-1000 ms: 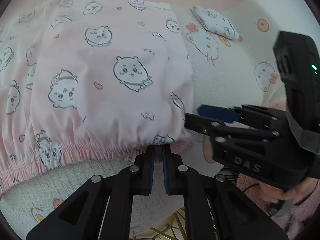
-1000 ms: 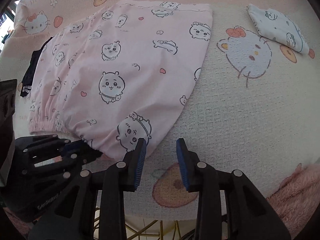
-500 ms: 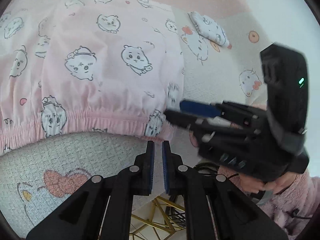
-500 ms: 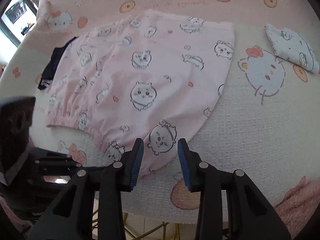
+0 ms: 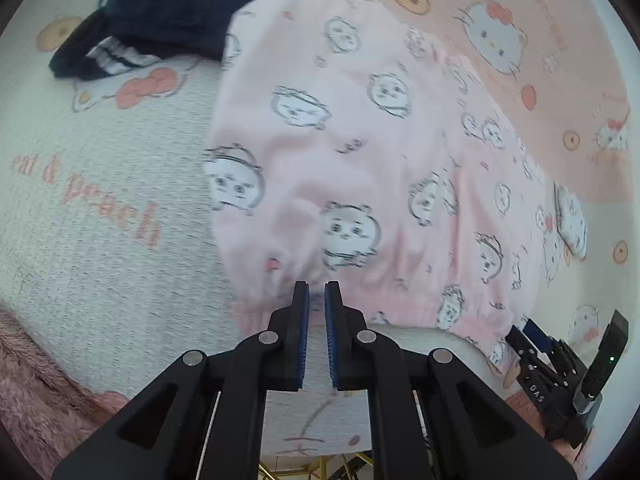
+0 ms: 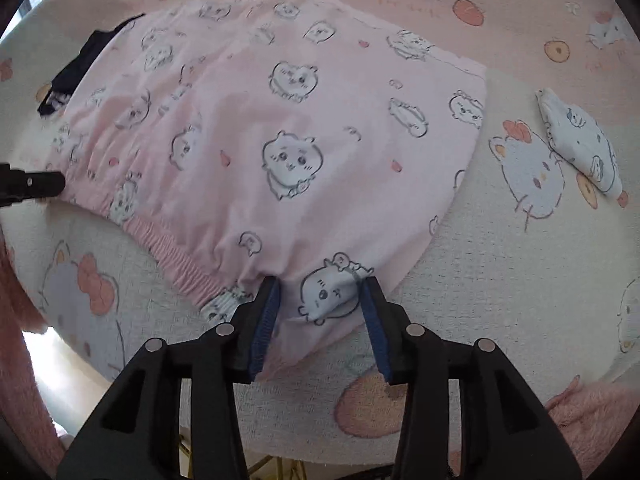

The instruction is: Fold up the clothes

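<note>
Pink shorts with cartoon prints lie flat on a Hello Kitty cover, elastic waistband towards me. My left gripper is shut, its tips over the waistband's left end; no cloth shows between the pads. The right wrist view shows that gripper touching the same end of the pink shorts. My right gripper is open, straddling the waistband's right corner, with cloth lying between its fingers. In the left wrist view it sits at that corner.
A dark navy garment with white stripes lies beyond the shorts' far left edge. A small folded white printed piece rests to the right. Fluffy pink fabric borders the cover's near edge, where the cover drops off.
Both grippers have spread apart along the waistband: the left has swung to its left end, the right has come down over its right corner. Finger gaps look unchanged.
</note>
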